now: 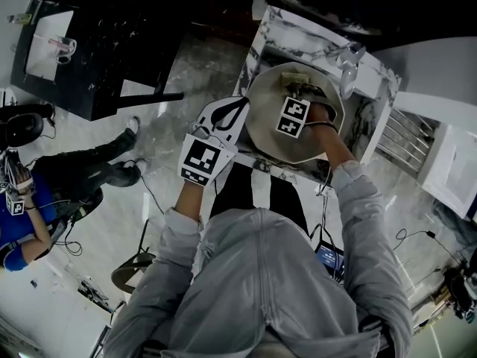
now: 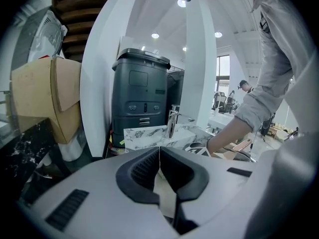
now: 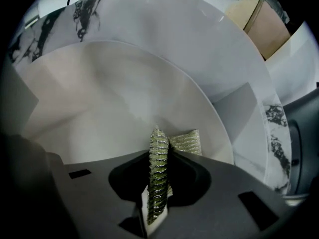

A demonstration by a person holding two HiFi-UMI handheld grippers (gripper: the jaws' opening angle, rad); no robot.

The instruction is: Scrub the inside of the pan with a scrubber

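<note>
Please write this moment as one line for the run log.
step: scrub inside of pan | left gripper: shut on pan edge | right gripper: shut on scrubber, inside pan | pan: in sink

In the head view your right gripper (image 1: 298,89) and its marker cube (image 1: 293,116) cover the middle of the pan (image 1: 264,136), and only a corner of the scrubber (image 1: 292,75) shows past them. Your forearm (image 1: 339,151) hides part of the pan's near rim. The jaws of your left gripper (image 1: 238,115) lie under its body there. Its own view shows a pale strip (image 2: 164,193) pinched between them, too little to tell which part of the pan. The seated person (image 1: 45,192) at left is cut by the picture's edge.
</note>
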